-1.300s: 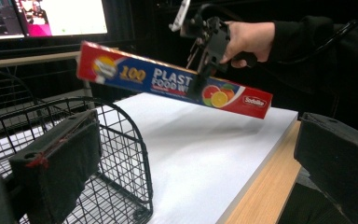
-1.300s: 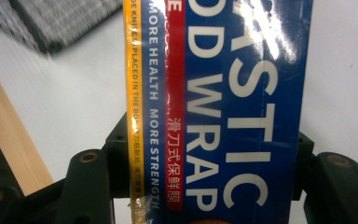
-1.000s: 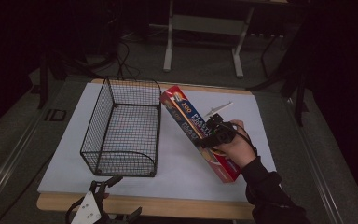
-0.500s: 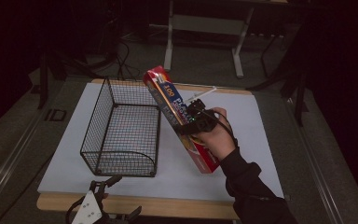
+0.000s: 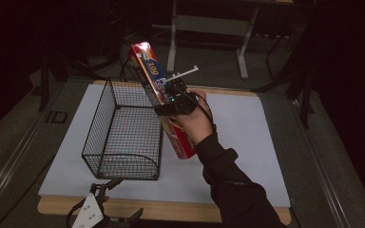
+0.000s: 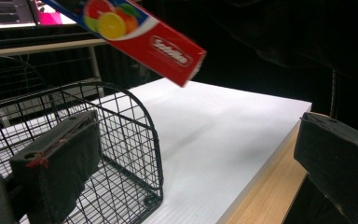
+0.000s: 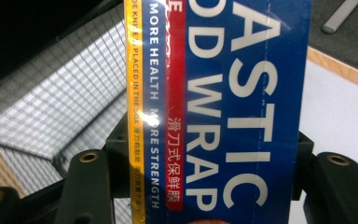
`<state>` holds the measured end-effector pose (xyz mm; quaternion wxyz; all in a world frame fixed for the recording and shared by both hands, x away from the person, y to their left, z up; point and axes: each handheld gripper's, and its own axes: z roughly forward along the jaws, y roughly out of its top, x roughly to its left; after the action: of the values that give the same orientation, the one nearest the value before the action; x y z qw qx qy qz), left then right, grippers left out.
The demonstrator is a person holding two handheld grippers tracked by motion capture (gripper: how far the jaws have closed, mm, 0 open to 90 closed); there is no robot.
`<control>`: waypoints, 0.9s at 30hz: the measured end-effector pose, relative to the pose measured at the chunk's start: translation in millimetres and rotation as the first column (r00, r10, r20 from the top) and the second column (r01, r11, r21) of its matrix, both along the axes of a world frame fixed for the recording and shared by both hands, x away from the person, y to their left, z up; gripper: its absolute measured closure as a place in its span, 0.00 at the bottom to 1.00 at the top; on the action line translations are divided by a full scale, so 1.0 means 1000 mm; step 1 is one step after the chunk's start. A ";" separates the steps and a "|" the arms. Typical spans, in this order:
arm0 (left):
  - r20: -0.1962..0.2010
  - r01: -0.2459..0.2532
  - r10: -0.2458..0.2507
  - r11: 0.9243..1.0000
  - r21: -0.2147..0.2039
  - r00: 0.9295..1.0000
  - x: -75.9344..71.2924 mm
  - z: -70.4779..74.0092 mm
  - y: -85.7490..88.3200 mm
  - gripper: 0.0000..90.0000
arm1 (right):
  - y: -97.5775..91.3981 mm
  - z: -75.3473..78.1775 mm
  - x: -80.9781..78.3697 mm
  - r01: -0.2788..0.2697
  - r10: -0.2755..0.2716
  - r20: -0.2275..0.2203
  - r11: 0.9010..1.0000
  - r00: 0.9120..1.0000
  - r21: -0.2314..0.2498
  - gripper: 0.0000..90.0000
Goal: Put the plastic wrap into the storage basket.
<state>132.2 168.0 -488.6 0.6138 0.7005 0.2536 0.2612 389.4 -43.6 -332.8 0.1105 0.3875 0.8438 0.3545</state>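
Red and blue cardboard is showing on the long box [image 5: 164, 102] of plastic wrap, which is hanging tilted in the air, just beside the right wall of the wire basket [image 5: 123, 130]. The right tongs [image 5: 173, 105] are squeezing the box around its middle. My guess is that the box is going into the basket (nobody said so). It is looking too high yet, so it needs tipping flat and lowering between the walls. The left tongs [image 5: 107, 211] are sitting wide apart at the near table [image 5: 261, 142] edge, holding nothing. Lots of white table is lying free on the right.
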 end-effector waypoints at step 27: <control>0.016 0.007 -0.007 1.000 0.023 1.000 -0.003 0.000 0.001 0.02 | 0.109 -0.042 0.007 0.024 -0.025 0.008 0.992 1.000 0.123 0.45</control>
<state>129.0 169.0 -488.3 0.6087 0.7062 0.2433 0.2675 396.1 64.9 -374.4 0.0949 0.4022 0.8151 0.4061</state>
